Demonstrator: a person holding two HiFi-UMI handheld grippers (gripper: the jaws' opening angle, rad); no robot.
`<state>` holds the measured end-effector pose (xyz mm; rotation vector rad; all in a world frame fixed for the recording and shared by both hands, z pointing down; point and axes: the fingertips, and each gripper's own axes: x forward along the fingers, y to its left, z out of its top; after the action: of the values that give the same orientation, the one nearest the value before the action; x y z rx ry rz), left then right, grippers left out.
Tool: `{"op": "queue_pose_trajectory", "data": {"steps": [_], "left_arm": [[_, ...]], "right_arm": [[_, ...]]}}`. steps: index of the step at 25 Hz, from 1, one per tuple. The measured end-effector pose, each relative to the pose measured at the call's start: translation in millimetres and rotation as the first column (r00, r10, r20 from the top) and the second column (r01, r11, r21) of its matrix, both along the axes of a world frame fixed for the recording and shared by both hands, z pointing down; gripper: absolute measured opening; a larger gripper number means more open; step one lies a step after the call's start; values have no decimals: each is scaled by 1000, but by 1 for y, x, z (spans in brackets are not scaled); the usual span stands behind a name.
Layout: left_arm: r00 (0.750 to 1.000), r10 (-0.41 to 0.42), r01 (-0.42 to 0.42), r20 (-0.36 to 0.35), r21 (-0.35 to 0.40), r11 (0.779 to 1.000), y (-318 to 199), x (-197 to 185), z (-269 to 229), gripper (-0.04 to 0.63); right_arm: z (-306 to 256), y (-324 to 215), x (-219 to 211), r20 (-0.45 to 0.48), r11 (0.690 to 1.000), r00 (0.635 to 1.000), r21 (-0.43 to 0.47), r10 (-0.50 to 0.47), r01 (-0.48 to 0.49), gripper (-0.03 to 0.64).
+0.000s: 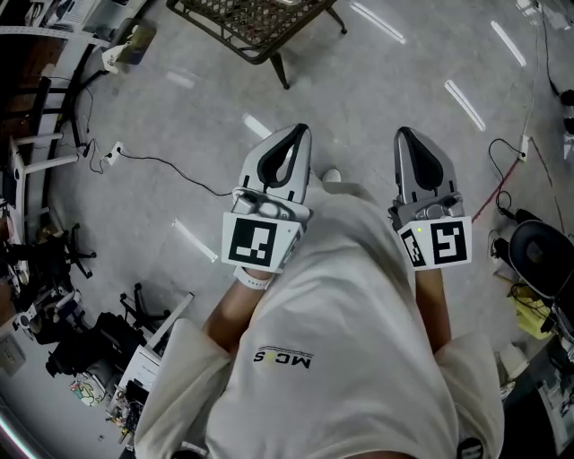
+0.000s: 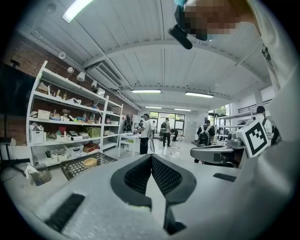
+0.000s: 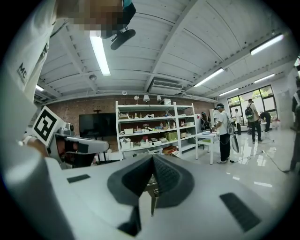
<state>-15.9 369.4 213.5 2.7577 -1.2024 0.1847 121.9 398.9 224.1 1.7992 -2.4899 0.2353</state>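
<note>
I held my left gripper [image 1: 300,131] out in front of me, over the grey floor [image 1: 179,108]. Its two fingers were pressed together at the tips. Nothing was between them, and it touched nothing. To its left, a thin black wire [image 1: 157,162] lay on the floor and ran to a little white plug box [image 1: 112,154]. Ahead of it, well apart, a dark wire table [image 1: 242,27] stood on the floor.

My white shirt [image 1: 341,350] was under both my arms, and a bit of it showed between the two grippers.

My right gripper [image 1: 404,134] was near the left one and pointed the same way. Its fingers were pressed together too, with nothing in them. It hung over the bare floor and touched nothing. To its right, a red wire [image 1: 489,199] lay on the floor, and past that was a round black thing [image 1: 543,255]. I could not tell what that was.

Looking along my left gripper, I saw tall white shelves [image 2: 70,136] full of boxes at the left side of the room. Some people [image 2: 145,133] stood far away on the floor.

Looking along my right gripper, I saw more shelves against a brick wall [image 3: 101,110]. A person stood just beside a small white table [image 3: 208,136].
</note>
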Motion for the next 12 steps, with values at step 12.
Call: {"op": "queue_pose_trajectory", "data": {"steps": [12], "left_arm": [[1000, 4, -4, -3, -1, 1000, -54, 7, 17, 25]], "right_arm": [[9, -49, 0, 29, 1000, 1000, 17, -6, 5, 17]]}}
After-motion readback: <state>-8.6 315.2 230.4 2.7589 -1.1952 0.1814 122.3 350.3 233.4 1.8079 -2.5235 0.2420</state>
